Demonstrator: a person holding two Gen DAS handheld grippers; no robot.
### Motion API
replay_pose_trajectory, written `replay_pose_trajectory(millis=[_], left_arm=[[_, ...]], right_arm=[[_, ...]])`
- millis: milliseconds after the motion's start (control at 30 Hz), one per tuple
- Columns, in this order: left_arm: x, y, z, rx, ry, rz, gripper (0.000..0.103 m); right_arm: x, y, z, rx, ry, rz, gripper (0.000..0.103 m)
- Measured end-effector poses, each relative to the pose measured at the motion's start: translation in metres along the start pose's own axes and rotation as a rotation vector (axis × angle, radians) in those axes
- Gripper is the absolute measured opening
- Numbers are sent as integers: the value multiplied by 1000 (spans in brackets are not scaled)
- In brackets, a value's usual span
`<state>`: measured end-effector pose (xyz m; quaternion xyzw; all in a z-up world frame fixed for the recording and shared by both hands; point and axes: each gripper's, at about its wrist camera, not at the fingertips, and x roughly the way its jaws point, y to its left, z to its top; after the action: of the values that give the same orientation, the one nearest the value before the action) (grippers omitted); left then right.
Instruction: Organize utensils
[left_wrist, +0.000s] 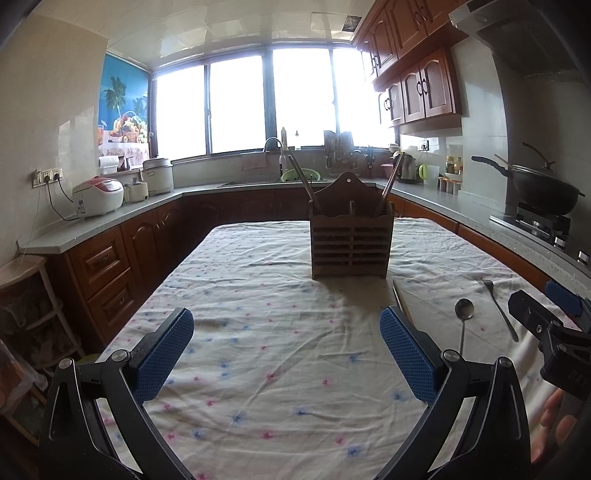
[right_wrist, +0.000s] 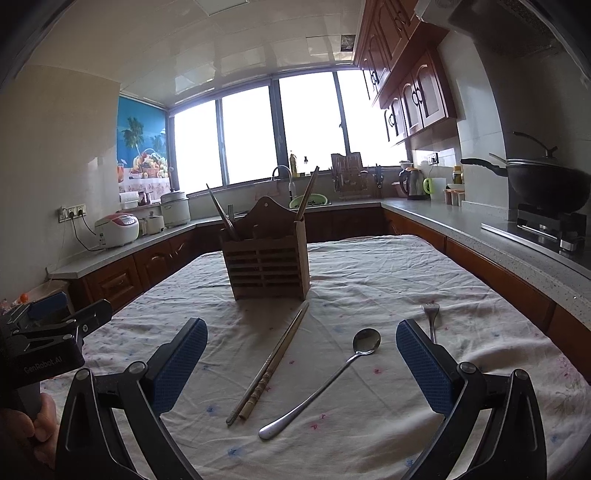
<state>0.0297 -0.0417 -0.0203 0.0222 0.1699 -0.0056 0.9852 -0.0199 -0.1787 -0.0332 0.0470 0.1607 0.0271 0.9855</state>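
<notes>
the right gripper (right_wrist: 301, 363) is held low over the desk (right_wrist: 369, 266) with its fingers (right_wrist: 424, 363) spread wide and nothing between them. the left gripper (left_wrist: 286, 354) is also wide open and empty, with only the flowered cloth in front of it.

three things are left to put away, so the job looks only partly done. between the right fingers, at about 12 o'clock and a little to the left, the pair of chopsticks (right_wrist: 271, 363) is seen lying flat. just beside it, toward 1 o'clock, the spoon (right_wrist: 325, 380) is laid with its bowl pointing away. the fork (right_wrist: 430, 317) is partly hidden behind the right-hand finger, at about 2 o'clock.

farther off, the wooden holder (right_wrist: 267, 258) is stood upright. some chopsticks are already kept in it, leaning out at both ends.
</notes>
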Motion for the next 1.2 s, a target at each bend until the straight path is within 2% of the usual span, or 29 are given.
replay_pose_trajectory(millis=[233,1200], left_arm=[[0,1,-2,-4,15,-14,103],[-2,5,-2,-12,17,-17,103]], right_arm=[[3,1,-2,-1,22,0,103],[-4,7,7,-21,-14,11,103]])
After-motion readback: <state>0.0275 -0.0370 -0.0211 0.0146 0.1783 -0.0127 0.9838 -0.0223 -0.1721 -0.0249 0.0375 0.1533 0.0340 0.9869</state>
